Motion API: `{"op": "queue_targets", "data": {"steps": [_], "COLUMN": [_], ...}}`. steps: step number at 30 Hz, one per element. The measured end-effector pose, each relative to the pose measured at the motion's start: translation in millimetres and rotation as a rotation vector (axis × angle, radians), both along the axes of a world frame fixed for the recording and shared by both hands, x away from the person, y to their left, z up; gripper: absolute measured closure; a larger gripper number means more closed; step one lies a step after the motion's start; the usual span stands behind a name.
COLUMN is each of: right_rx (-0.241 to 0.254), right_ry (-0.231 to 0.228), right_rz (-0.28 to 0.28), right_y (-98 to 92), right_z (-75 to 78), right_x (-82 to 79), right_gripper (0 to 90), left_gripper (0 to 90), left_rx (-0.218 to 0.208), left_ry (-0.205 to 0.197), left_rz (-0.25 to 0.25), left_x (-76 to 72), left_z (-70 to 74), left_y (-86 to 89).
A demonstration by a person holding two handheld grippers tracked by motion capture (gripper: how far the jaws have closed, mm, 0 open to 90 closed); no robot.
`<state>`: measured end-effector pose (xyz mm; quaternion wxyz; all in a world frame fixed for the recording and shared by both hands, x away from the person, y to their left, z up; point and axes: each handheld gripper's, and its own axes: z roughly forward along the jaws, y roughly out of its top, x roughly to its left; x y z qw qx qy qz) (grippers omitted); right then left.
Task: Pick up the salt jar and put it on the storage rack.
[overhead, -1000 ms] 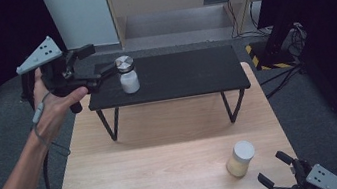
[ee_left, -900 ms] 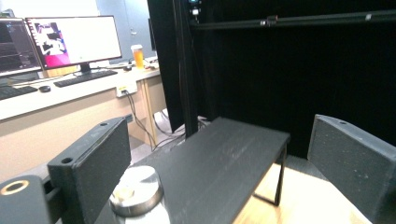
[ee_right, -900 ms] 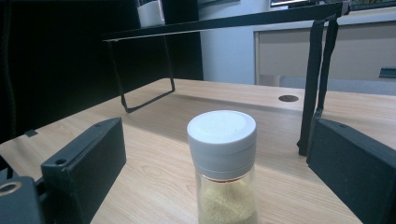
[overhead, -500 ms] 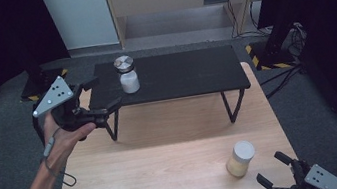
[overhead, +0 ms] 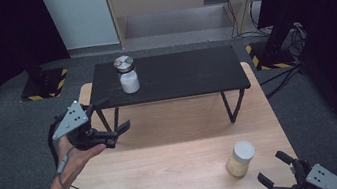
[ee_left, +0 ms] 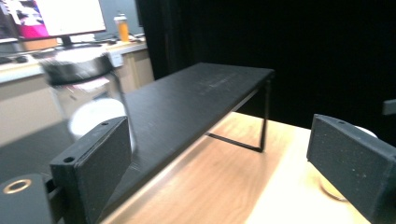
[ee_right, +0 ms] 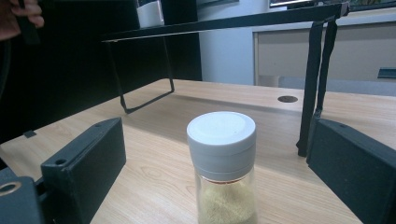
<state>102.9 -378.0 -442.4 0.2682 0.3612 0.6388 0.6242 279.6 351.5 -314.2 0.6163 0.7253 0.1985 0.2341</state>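
**Two jars, two grippers, jaws spread wide**

A glass jar with a white lid [overhead: 241,158], filled with a yellowish powder, stands upright on the wooden counter [overhead: 168,175] near its front right corner. In the right gripper view this jar [ee_right: 224,163] sits centred between the two black jaws, which stand wide apart on either side without touching it. The right gripper [overhead: 274,174] appears in the high view at the bottom right edge, just beside the jar, its jaws open and pointing toward it.

A second jar, with a metal lid [overhead: 126,74] and white contents, stands upright on the black raised shelf [overhead: 183,74], toward the shelf's left end. The shelf rests on thin black legs across the far half of the counter. In the left gripper view this jar [ee_left: 88,98] is blurred, ahead and left of the left-hand jaw.

The left gripper [overhead: 109,118] is held in the person's left hand [overhead: 76,151] over the counter's left edge, in front of the shelf and well apart from both jars. Its jaws are open with nothing between them, and the grey three-cornered plate on top tilts upward.

Beyond the counter lie grey carpet, yellow-and-black striped bases [overhead: 46,85] and trailing cables.
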Motion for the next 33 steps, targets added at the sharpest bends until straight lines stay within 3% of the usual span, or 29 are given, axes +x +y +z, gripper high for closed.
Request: {"op": "queue_targets", "data": {"steps": [5,9,15,19,28,33], "right_rx": [0.0,-0.003,-0.003,-0.002,-0.003,-0.009], "right_ry": [0.001,0.002,0.0,0.001,0.002,0.004], "right_rz": [-0.002,-0.001,-0.002,-0.003,-0.002,0.003], "right_y": [-0.4,0.2,-0.3,-0.2,0.3,1.2], "right_z": [0.0,0.3,0.4,0.4,0.4,0.6], "right_x": [0.2,0.2,-0.3,-0.4,-0.1,0.6], "right_gripper": [4.7,4.8,4.8,4.8,4.8,4.8], "left_gripper": [5.2,4.6,4.7,5.0,4.8,4.5], "left_rx": [0.011,0.042,0.034,0.033,-0.018,-0.003], "left_ry": [0.015,0.014,0.018,0.027,0.046,0.05], "left_rz": [-0.032,-0.047,-0.067,-0.056,-0.027,-0.008], "left_x": [2.3,3.7,2.8,0.0,-8.8,-11.0], "left_z": [-24.7,-35.5,-53.9,-66.0,-97.0,-98.4], "left_y": [-3.2,-6.5,-8.9,-10.8,-9.3,-10.9]}}
